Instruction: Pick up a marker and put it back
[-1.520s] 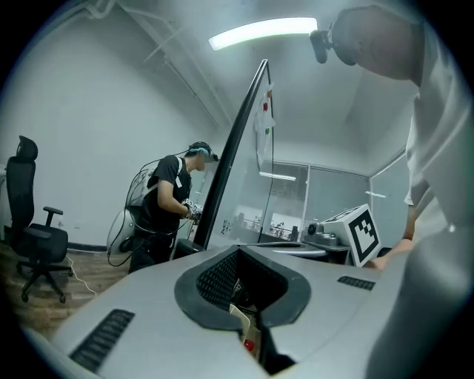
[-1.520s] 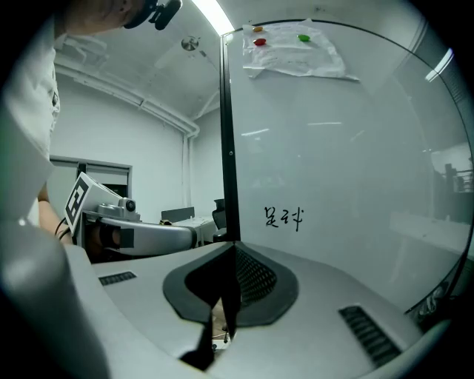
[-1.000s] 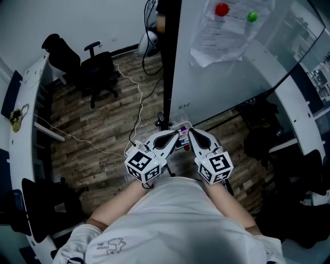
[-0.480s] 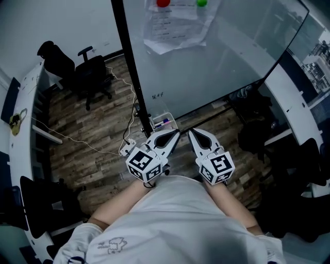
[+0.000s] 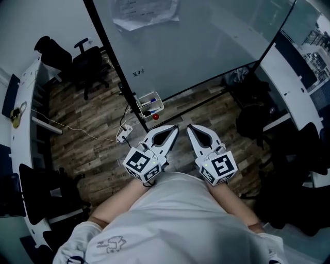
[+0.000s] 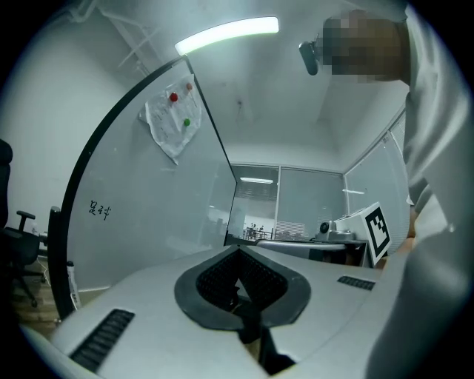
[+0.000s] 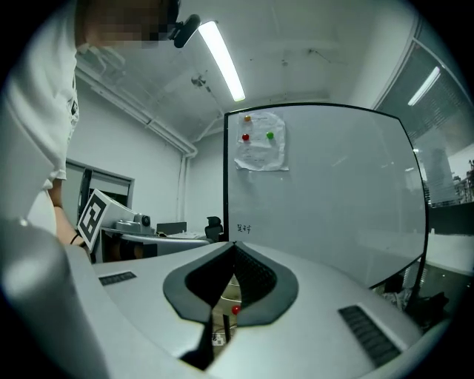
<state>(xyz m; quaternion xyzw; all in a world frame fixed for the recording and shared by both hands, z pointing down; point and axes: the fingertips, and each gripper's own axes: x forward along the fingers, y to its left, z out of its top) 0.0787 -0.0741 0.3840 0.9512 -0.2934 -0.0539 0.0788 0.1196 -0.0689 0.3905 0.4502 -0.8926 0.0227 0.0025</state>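
Head view: my left tongs (image 5: 173,129) and right tongs (image 5: 190,129) are closed and empty. The slim dark markers (image 5: 149,110) lie in the small white tray (image 5: 146,97) at the glass whiteboard's (image 5: 206,46) bottom corner, well apart from the tongs. Left gripper view: closed on nothing. Right gripper view: likewise. I judge the marker is either back already or not yet fetched.

Big whiteboard (image 5: 206,46) in a black frame, upright on a floor (image 5: 87,149) of wood planks. Sheet of paper (image 5: 144,10) fixed near its top, with a red magnet (image 7: 246,138) and a green magnet (image 7: 269,135) on it. Small handwriting (image 5: 137,73) lower, at the left edge. Two black office chairs (image 5: 90,64) left of the board. White cable (image 5: 82,133) across the planks, toward a power strip (image 5: 124,134). Curved white desk (image 5: 20,149) along the left side.
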